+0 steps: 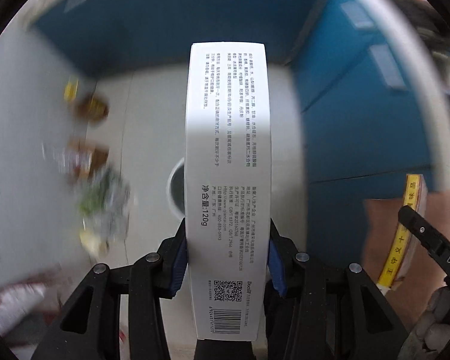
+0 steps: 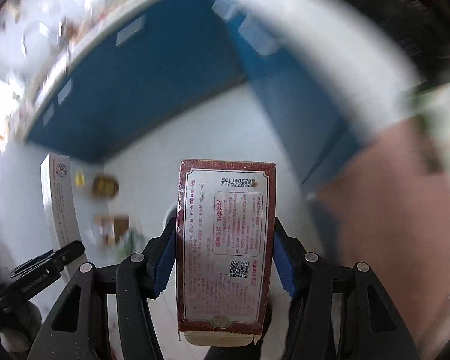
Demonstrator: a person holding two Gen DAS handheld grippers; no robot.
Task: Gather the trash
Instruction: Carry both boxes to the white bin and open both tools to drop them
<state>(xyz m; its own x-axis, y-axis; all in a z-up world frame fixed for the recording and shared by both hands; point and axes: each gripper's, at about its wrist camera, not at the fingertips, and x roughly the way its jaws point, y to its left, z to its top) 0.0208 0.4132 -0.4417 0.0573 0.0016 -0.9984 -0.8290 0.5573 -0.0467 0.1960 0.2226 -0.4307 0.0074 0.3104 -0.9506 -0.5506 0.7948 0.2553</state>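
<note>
My left tongs (image 1: 228, 258) are clamped on a long white cardboard box with black print and a barcode (image 1: 228, 165), which sticks straight out between the blue pads. My right tongs (image 2: 225, 258) are gripping a dark red carton with a silvery printed label (image 2: 225, 240). Both boxes hang over the pale floor (image 1: 147, 120) by the blue wall (image 1: 165, 15), with blurry scattered wrappers (image 1: 102, 198) off to the left and a round grey bin (image 1: 177, 189) peeking out behind the white box.
</note>
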